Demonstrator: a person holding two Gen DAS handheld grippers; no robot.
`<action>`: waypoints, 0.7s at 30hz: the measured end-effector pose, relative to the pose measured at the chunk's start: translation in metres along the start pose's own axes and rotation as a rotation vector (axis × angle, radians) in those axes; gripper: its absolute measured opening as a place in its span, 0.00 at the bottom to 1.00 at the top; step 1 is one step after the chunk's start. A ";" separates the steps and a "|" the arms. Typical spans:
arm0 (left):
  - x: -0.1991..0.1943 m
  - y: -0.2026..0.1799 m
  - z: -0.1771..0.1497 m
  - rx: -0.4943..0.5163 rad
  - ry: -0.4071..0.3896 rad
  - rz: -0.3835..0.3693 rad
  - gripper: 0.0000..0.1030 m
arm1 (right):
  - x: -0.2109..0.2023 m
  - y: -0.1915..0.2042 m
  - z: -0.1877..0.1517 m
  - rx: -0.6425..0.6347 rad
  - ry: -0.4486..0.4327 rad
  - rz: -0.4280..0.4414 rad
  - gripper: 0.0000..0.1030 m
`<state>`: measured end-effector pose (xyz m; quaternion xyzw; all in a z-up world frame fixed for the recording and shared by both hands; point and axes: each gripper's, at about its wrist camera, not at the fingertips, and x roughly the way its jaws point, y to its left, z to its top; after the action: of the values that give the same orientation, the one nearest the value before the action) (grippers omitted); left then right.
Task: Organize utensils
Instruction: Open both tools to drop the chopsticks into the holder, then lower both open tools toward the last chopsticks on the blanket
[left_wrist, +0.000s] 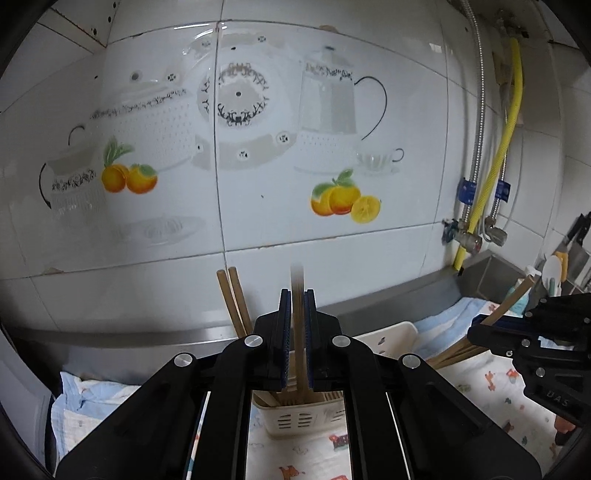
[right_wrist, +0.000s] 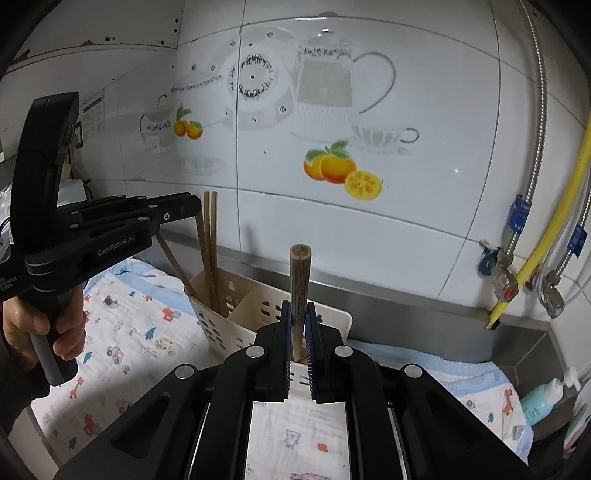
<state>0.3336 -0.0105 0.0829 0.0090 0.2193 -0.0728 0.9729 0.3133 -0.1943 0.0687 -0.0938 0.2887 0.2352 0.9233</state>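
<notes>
both tongs (left_wrist: 298, 306) (right_wrist: 298, 317) on chopsticks (left_wrist: 297, 332) (right_wrist: 299, 280)

Left claw (left_wrist: 297, 295) and right claw (right_wrist: 298, 306) (both clamped), angled downward

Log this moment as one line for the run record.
left tongs: shut on chopstick | right tongs: shut on chopstick | both over white utensil holder

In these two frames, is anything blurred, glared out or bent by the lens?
Left wrist: the chopstick held in the left tool smears at its tip; tile wall lines bow. Right wrist: its chopstick is sharp; small glints on the tiles; corners go dark.
</notes>
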 end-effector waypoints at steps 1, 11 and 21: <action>0.000 0.000 -0.001 -0.001 0.001 -0.002 0.06 | 0.001 0.000 -0.001 0.001 0.003 -0.001 0.07; -0.038 -0.003 -0.003 0.001 -0.046 -0.007 0.42 | -0.027 -0.001 -0.005 0.006 -0.055 -0.041 0.28; -0.093 0.003 -0.054 -0.033 -0.036 0.016 0.83 | -0.075 0.021 -0.055 0.019 -0.088 -0.022 0.51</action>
<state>0.2282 0.0081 0.0737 -0.0068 0.2028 -0.0614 0.9773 0.2215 -0.2219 0.0663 -0.0777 0.2492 0.2261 0.9385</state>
